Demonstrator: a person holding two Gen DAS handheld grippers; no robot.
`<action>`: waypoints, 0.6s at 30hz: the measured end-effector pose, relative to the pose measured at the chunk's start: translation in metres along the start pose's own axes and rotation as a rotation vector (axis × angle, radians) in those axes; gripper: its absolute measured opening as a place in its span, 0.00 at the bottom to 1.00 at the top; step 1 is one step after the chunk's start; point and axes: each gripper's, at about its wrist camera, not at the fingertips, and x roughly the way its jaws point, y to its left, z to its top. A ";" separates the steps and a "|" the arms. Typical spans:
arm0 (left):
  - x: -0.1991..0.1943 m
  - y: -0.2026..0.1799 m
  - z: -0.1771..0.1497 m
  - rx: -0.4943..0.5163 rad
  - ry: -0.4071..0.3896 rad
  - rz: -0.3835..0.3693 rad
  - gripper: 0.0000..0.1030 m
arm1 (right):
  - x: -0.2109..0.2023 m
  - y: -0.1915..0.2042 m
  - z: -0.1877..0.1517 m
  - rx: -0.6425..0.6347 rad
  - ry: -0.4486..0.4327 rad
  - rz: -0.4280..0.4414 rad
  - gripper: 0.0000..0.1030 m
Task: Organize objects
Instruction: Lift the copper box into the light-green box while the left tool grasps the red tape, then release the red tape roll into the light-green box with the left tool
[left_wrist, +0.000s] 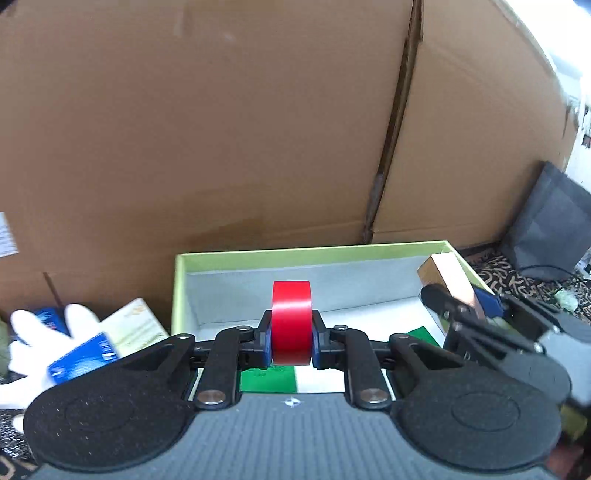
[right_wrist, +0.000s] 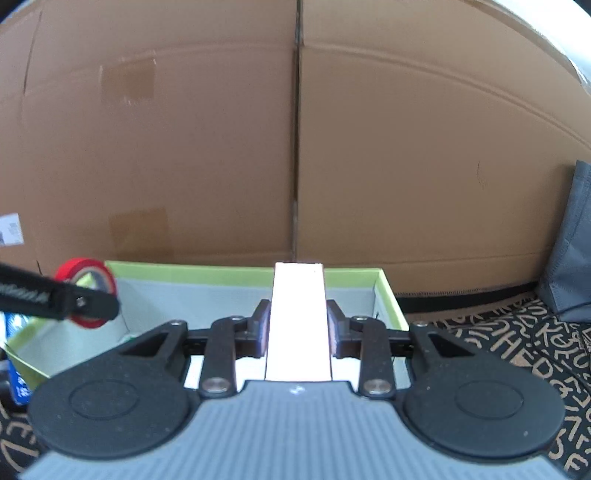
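Note:
My left gripper is shut on a red tape roll, held upright over the open green box. The roll also shows at the left of the right wrist view. My right gripper is shut on a white rectangular box, held over the right part of the green box. In the left wrist view that gripper holds the small box at the green box's right side. A green and white card lies on the box floor.
Large cardboard cartons stand close behind the green box. A white plush glove shape, a blue card and a pale booklet lie left of the box. A grey bag stands at the right on a patterned mat.

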 end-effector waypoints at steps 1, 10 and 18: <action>0.006 -0.002 0.001 0.000 0.009 0.005 0.18 | 0.003 0.000 -0.001 0.004 0.010 0.005 0.29; 0.028 0.001 -0.002 -0.090 0.022 -0.094 0.87 | 0.010 -0.003 -0.007 -0.010 0.024 0.019 0.67; -0.010 0.008 -0.011 -0.081 -0.150 -0.015 0.97 | -0.023 -0.008 -0.002 0.052 -0.146 -0.050 0.99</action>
